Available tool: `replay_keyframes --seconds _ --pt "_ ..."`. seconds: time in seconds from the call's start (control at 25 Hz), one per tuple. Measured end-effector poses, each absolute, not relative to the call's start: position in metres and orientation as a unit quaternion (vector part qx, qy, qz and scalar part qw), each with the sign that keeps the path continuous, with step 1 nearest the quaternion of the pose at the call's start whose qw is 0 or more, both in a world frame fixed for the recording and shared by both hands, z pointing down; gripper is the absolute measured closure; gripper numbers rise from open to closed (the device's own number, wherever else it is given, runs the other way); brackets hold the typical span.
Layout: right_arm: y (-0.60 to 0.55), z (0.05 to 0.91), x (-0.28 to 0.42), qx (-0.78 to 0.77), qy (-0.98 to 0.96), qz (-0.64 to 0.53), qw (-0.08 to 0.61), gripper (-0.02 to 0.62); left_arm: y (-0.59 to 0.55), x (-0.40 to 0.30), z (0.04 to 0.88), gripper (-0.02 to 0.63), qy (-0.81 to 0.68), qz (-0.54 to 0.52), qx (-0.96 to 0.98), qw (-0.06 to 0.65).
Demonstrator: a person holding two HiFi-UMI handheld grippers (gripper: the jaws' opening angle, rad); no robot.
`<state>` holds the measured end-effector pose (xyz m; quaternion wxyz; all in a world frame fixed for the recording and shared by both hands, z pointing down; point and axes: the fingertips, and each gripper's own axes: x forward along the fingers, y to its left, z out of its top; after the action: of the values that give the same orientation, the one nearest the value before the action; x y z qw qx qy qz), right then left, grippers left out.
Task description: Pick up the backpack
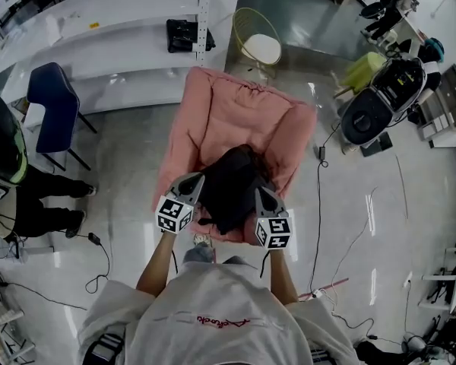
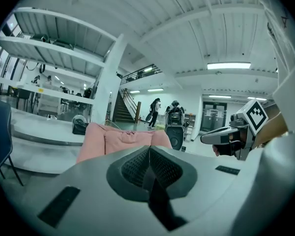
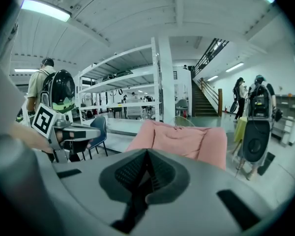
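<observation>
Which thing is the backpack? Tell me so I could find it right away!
Find the big pink armchair in the middle of the shiny grey floor. On its seat lies the backpack, a dark, floppy lump. It is the only black thing on the pink cushions.

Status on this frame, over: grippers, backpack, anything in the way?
Grippers: left gripper and right gripper shut, empty. The backpack on the pink armchair, not gripped. Nothing seen blocking it.
</observation>
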<state>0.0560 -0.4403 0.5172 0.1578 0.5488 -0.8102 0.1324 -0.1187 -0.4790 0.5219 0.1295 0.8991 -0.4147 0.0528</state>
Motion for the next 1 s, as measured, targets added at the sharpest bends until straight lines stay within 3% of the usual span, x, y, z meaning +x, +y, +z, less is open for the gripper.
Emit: replay_keyframes --seconds 1.0 --pt "-0.505 0.596 0.116 0.57 -0.779 0.214 0.151 0.577 -0.577 -0.075 0.587 0.595 -0.385 0.13 0.902 0.145"
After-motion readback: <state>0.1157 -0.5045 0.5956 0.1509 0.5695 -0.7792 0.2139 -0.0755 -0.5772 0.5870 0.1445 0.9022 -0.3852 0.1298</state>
